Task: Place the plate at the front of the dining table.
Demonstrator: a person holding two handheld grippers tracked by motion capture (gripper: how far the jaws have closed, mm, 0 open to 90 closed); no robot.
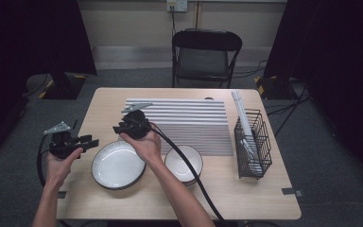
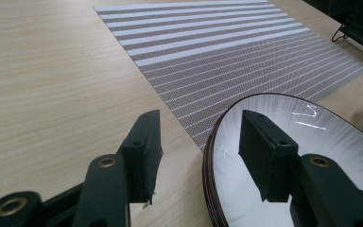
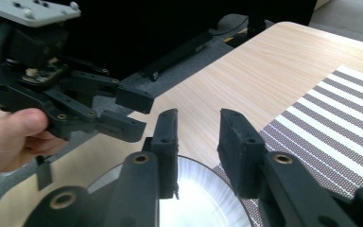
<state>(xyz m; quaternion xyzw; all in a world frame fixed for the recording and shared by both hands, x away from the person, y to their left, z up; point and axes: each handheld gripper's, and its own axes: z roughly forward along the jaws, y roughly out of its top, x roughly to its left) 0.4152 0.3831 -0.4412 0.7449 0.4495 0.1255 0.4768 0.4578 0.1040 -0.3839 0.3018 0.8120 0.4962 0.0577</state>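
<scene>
A white plate with a dark rim (image 1: 118, 165) lies on the wooden table (image 1: 264, 198), at the front left. My left gripper (image 1: 89, 143) hovers at the plate's left edge, jaws open. In the left gripper view one jaw is over the table and the other over the plate (image 2: 331, 156), with the rim between them and nothing gripped (image 2: 198, 142). My right gripper (image 1: 119, 128) hangs over the plate's far edge, pointing left, jaws open and empty (image 3: 198, 137). Below it is the plate (image 3: 203, 208); ahead of it is the left gripper (image 3: 139, 114).
A white bowl (image 1: 183, 163) sits right of the plate. A striped placemat (image 1: 189, 124) covers the table's middle, and a black wire basket (image 1: 252, 146) holding white sticks stands at the right. A folding chair (image 1: 205, 56) stands behind the table.
</scene>
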